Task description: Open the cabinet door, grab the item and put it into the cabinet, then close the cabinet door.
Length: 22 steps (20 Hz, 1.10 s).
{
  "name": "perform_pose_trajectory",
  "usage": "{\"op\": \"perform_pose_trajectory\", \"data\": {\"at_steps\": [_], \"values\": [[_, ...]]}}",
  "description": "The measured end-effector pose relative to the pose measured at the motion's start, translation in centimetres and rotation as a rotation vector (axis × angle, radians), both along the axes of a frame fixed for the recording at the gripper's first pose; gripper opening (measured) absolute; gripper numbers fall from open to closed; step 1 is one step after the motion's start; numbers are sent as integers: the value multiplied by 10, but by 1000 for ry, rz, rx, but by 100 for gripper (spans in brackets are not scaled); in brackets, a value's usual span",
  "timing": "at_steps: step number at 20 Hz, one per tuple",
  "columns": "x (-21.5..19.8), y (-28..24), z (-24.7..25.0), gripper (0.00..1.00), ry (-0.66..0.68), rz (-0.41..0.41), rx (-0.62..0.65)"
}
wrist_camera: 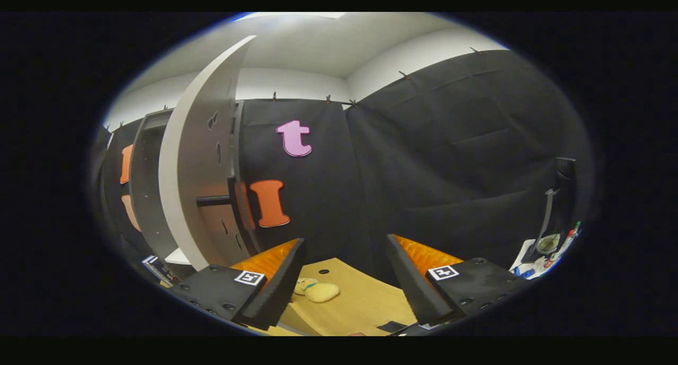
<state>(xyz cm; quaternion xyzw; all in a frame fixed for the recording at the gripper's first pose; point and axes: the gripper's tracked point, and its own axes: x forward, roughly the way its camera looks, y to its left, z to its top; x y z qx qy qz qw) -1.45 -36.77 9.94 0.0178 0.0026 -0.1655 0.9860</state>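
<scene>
My gripper [344, 277] is open, with nothing between its two fingers. A small yellow plush toy [318, 291] lies on the wooden table [365, 306], just ahead of the left finger and slightly inside the gap. To the left stands the dark cabinet [145, 190]. Its white door [183, 174] is swung open toward me, edge-on, and its inner face shows hinge holes. A dark shelf [214, 199] shows inside the cabinet behind the door.
Black cloth walls close the booth behind and to the right of the table. At the far right, beyond the right finger, a dark stand [553, 206] rises over some small coloured items [545, 254]. A small flat dark piece [392, 326] lies on the table near the fingers.
</scene>
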Motion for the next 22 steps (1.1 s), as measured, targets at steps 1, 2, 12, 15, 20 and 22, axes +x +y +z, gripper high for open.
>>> {"op": "perform_pose_trajectory", "data": {"at_steps": [1, 2, 12, 15, 20, 22], "values": [[2, 0, 0, 97, -3, 2, 2], [2, 0, -1, 97, -3, 2, -1], [-10, 93, -9, 96, 26, 83, -28], [-2, 137, -14, 97, 41, 148, -31], [18, 218, -25, 97, 54, 286, -45], [31, 242, -32, 98, 63, 329, -47]]}}
